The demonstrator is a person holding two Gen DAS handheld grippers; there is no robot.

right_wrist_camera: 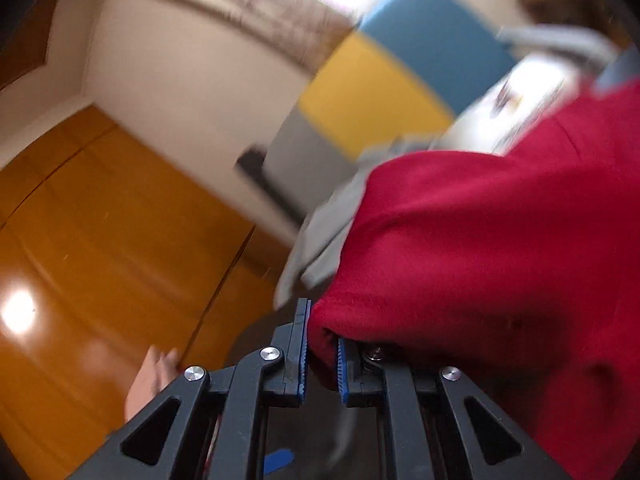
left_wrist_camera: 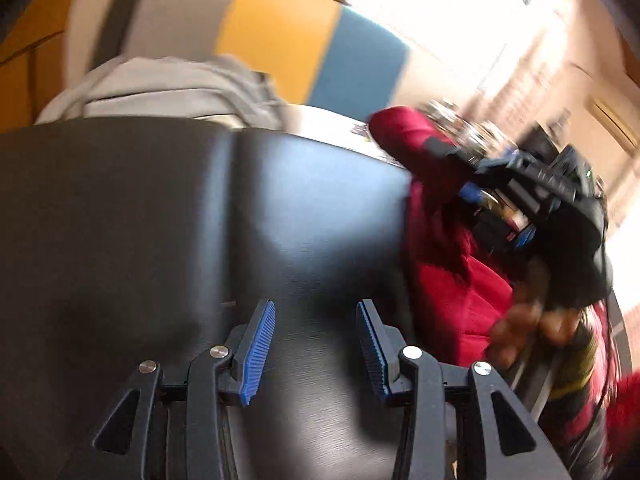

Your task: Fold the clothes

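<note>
Red garment (right_wrist_camera: pixel 500 240) blurred, edge seemingly pinched, mostly cropped

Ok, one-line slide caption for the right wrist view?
Right tool clamped on a fold of red garment, grey clothing behind.

The left tongs (left_wrist_camera: pixel 316 350) stand open with nothing between their 2 blue pads (left_wrist_camera: pixel 260 354), above a dark worktop (left_wrist_camera: pixel 168 216). Right of them, blurred, the right tongs (left_wrist_camera: pixel 492 208) grip a red garment (left_wrist_camera: pixel 452 280). A grey garment (left_wrist_camera: pixel 168 88) lies beyond.
</note>
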